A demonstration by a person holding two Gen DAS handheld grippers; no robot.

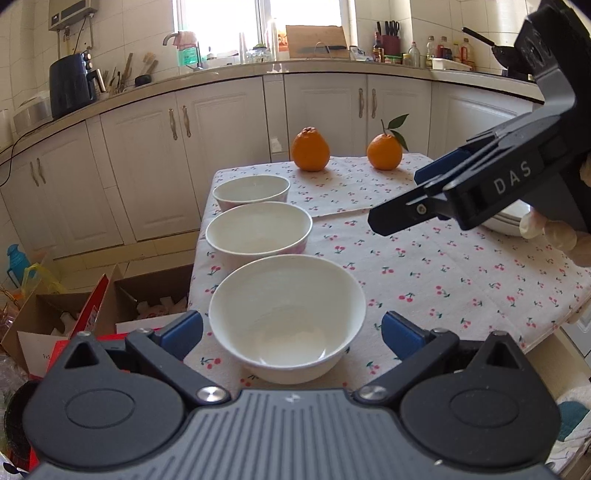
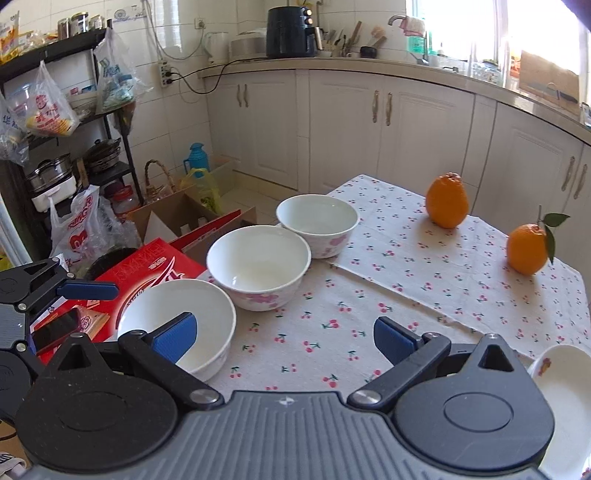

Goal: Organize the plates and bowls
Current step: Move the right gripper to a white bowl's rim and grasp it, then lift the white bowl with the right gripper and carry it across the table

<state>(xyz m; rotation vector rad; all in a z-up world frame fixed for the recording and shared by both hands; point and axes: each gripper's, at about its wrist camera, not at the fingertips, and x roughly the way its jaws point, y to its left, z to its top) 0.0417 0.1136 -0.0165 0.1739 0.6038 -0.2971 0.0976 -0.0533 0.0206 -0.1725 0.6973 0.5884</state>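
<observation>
stacking hasn't begun, i'd judge: three bowls sit apart in a row, nearest bowl (image 1: 287, 320) between your left gripper's (image 1: 291, 328) spread fingers; right gripper (image 2: 284, 336) gapes empty beside it.

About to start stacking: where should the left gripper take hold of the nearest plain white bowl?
Probably the rim wall of the plain white bowl, one finger inside and one outside, coming from the near side. The open left gripper already faces it, and the bowl stands upright and empty.

Sunlit window (image 1: 258, 22) above white cabinets (image 1: 218, 147), tiled walls (image 2: 177, 22), a cluttered shelf rack (image 2: 55, 110)
</observation>
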